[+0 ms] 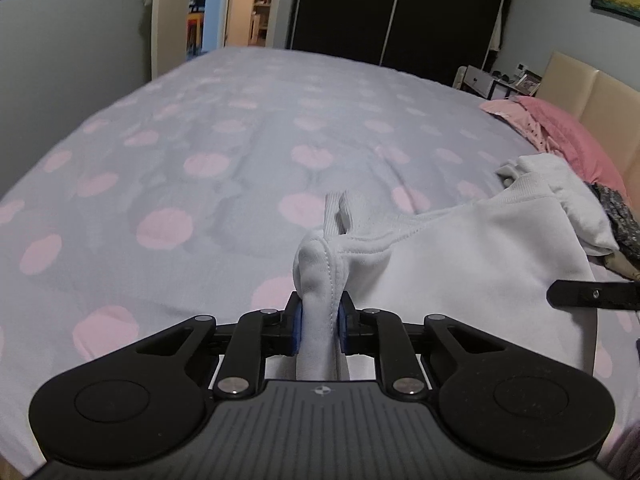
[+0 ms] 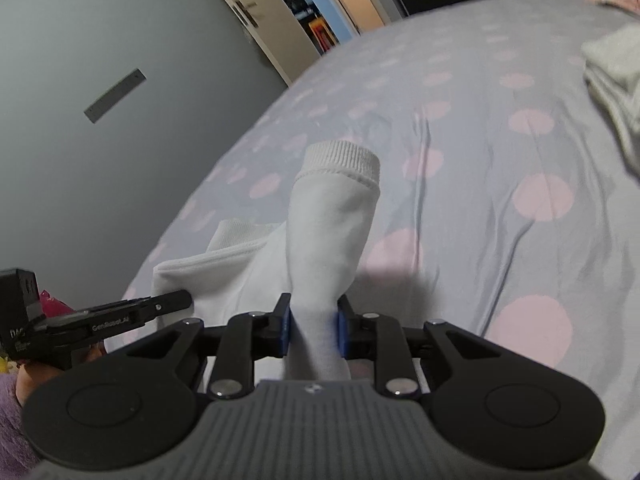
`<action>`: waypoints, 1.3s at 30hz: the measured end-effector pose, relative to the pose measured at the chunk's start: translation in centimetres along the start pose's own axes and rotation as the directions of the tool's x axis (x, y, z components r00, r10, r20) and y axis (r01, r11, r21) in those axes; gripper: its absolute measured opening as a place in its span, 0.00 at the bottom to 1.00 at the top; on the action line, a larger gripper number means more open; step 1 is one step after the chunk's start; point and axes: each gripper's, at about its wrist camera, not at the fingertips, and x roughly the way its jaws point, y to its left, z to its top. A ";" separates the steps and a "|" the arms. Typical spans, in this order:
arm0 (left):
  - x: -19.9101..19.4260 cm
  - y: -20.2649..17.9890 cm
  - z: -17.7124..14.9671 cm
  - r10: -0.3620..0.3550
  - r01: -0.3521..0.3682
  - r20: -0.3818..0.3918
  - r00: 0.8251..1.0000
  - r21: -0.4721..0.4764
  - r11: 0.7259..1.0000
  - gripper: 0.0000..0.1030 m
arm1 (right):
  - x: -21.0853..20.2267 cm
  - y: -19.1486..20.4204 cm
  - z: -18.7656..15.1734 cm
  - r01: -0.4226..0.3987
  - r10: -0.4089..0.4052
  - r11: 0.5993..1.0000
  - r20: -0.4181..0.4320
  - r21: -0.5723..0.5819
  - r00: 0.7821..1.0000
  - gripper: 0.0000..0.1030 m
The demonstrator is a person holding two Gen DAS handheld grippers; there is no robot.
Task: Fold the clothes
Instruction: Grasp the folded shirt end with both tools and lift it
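1. Hanging between the two tools over the bed, the white cotton sweatshirt with ribbed cuffs (image 1: pixel 460 256) is off the cover where it is gripped; the rest of it drapes down to the right in the left wrist view.
2. The left gripper (image 1: pixel 319 326) has its jaws closed on a bunched, seamed fold of that sweatshirt, probably to keep one end taut.
3. The right gripper (image 2: pixel 311 326) has its jaws closed on a sleeve, whose ribbed cuff (image 2: pixel 344 162) stands up beyond the blue pads, likely so the sleeve can be drawn across the body.
4. Counted: two grippers, both gripping; one garment held; two ribbed ends show in the right wrist view.
5. The grey bed cover with pink dots (image 1: pixel 200 160) serves as the folding surface beneath.
6. Further off lie one loose pale heap of cloth (image 2: pixel 616 88), one pink pillow (image 1: pixel 568 132) by the headboard, and a dark patterned piece (image 1: pixel 618 216) beside it.
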 end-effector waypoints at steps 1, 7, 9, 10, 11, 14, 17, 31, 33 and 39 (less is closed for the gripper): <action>-0.5 -0.6 0.4 -0.001 0.001 0.005 1.000 0.007 1.000 0.14 | -1.0 0.3 0.0 0.002 -0.002 1.000 0.016 -0.014 1.000 0.23; -3.4 -3.7 3.3 -0.052 0.050 0.047 0.998 0.035 0.998 0.13 | -7.0 1.2 0.5 0.036 -0.031 0.999 0.140 -0.031 0.990 0.23; -4.1 -5.3 4.5 -0.076 0.072 0.068 0.995 0.064 0.995 0.13 | -9.2 1.1 0.9 0.053 -0.047 0.998 0.191 -0.028 0.980 0.23; -4.3 -6.3 5.1 -0.093 0.087 0.079 0.993 0.079 0.993 0.13 | -10.4 0.9 1.2 0.063 -0.056 0.998 0.217 -0.024 0.975 0.23; -4.4 -7.3 5.7 -0.110 0.101 0.089 0.990 0.094 0.990 0.13 | -11.5 0.7 1.5 0.073 -0.066 0.997 0.242 -0.020 0.968 0.23; -4.8 -10.3 7.3 -0.161 0.144 0.118 0.980 0.139 0.980 0.13 | -14.8 0.1 2.5 0.116 -0.105 0.993 0.311 -0.016 0.945 0.23; -5.0 -13.6 9.1 -0.216 0.189 0.139 0.966 0.185 0.964 0.13 | -17.8 -1.1 3.8 0.167 -0.155 0.986 0.363 -0.001 0.919 0.23; 1.3 -29.5 18.3 -0.452 0.403 0.153 0.879 0.269 0.875 0.13 | -28.1 -11.5 15.8 0.390 -0.398 0.913 0.471 0.120 0.787 0.23; 2.6 -31.8 19.5 -0.462 0.406 0.158 0.873 0.290 0.867 0.13 | -28.6 -13.5 17.5 0.415 -0.422 0.901 0.477 0.128 0.771 0.23; 7.7 -37.3 22.2 -0.472 0.405 0.139 0.871 0.342 0.848 0.13 | -28.0 -19.5 22.6 0.476 -0.486 0.867 0.469 0.150 0.738 0.23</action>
